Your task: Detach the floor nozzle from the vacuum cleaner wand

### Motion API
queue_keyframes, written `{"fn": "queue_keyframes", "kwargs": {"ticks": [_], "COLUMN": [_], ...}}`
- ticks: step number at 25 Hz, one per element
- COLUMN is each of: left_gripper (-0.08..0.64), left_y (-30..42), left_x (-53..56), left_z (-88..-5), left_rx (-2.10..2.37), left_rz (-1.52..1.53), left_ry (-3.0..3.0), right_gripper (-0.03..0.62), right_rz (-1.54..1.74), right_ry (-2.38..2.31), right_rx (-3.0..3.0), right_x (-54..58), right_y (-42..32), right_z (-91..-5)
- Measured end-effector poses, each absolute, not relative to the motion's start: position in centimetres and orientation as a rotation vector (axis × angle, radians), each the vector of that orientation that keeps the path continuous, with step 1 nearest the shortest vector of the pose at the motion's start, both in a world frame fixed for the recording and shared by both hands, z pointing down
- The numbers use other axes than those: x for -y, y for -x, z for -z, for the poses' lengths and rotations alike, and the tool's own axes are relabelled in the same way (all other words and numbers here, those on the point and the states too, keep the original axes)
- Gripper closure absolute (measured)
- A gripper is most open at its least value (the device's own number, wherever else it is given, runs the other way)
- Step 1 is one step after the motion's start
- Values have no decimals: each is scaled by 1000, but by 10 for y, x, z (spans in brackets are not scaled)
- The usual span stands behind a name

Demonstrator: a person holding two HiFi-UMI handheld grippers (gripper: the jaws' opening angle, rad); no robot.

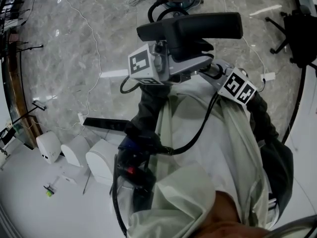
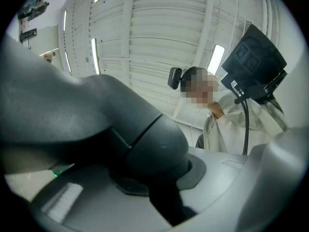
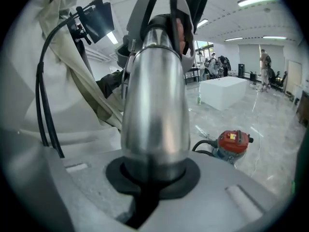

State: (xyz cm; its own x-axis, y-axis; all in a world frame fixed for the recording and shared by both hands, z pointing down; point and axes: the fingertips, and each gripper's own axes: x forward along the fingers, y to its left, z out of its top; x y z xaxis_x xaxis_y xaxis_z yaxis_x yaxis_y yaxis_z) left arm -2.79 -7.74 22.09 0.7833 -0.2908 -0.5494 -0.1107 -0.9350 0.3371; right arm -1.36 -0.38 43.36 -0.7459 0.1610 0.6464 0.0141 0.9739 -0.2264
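Floor nozzle (image 1: 190,26) hanging raised above floor (image 1: 74,43), apparently not yet off wand (image 3: 154,105). Left gripper (image 2: 159,192) clenching nozzle neck (image 2: 96,124), right gripper (image 3: 154,182) clenching wand. Pull-apart step running; next move needing straight opposing pull.

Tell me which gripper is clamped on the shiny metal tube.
The right gripper: its jaws hold the silver wand, whereas the left gripper grips the dark grey nozzle neck.
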Motion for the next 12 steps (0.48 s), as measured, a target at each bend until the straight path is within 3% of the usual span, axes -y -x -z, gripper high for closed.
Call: {"fn": "queue_keyframes", "kwargs": {"ticks": [12], "left_gripper": [486], "left_y": [41], "left_x": [116], "left_z": [-233], "left_rx": [616], "left_rz": [869], "left_ry": [-2545], "right_gripper": [554], "right_rz": [-314], "right_ry": [-89], "right_rx": [2350], "right_x": [25], "right_y": [18], "right_z": [-439]}}
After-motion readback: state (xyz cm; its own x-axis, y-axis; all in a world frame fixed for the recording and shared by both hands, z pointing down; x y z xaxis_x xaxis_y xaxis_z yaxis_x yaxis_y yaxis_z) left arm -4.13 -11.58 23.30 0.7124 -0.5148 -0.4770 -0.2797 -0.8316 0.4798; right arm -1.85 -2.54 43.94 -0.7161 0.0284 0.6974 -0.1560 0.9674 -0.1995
